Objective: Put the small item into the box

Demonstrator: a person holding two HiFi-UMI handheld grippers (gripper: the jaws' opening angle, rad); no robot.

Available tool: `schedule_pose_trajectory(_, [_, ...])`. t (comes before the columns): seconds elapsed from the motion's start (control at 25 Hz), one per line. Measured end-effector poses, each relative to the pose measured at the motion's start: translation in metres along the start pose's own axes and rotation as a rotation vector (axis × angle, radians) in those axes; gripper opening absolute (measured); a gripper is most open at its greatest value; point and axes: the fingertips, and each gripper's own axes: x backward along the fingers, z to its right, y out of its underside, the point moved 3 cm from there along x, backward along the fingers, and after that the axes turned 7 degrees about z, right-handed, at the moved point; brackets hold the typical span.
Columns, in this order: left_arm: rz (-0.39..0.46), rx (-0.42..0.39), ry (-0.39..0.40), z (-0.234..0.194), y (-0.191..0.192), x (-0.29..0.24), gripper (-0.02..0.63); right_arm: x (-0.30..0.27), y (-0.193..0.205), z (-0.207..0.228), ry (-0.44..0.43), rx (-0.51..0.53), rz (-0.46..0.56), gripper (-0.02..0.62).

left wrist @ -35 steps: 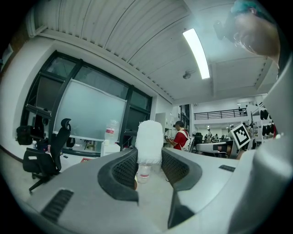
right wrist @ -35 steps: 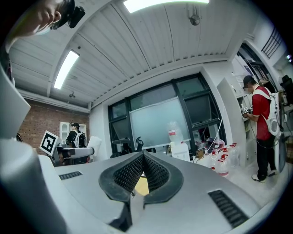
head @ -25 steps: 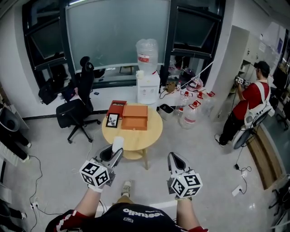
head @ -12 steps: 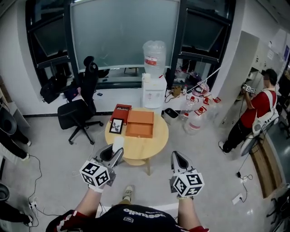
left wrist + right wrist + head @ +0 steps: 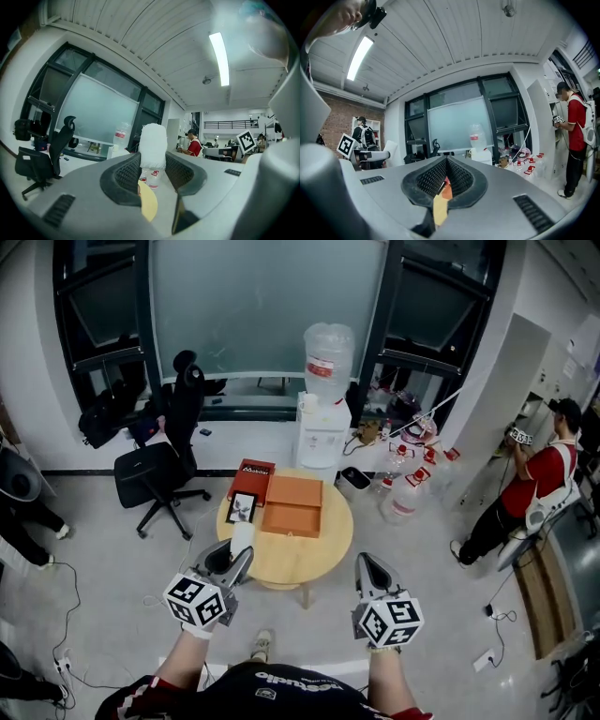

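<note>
An orange open box (image 5: 292, 505) sits on the round wooden table (image 5: 319, 554), well ahead of both grippers. Left of it lie a red lid (image 5: 251, 476) and a small picture frame (image 5: 243, 507). My left gripper (image 5: 236, 557) is shut on a small white cylinder (image 5: 243, 539) that stands up between its jaws at the table's near left edge. In the left gripper view the cylinder (image 5: 153, 144) sticks up above the left gripper (image 5: 153, 163). My right gripper (image 5: 367, 564) hovers off the table's near right edge. Its jaws are shut and empty, as the right gripper (image 5: 446, 161) shows.
A water dispenser (image 5: 324, 418) stands behind the table. A black office chair (image 5: 159, 465) is to the left. Several water bottles (image 5: 408, 488) sit on the floor to the right. A person in red (image 5: 530, 498) stands at the far right. Cables (image 5: 56, 615) trail on the floor.
The head view has shifted, so the table and box sit slightly more to the right and lower. The person in red is nearer the frame's right edge. Both grippers keep their pose.
</note>
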Motion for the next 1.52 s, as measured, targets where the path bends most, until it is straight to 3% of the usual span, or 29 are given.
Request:
schedule_pose_trajectory(0.96, [-0.005,0.055,0.106,-0.145,-0.026,-0.122,0.166,-0.171,-0.016,-0.005,0.064,0.041,-0.003,0.026])
schedule_pose_trajectory(1.52, [-0.035,0.09,0.202,-0.173,-0.008,-0.174,0.166,-0.194,-0.005,0.004,0.154,0.06,-0.037,0.026])
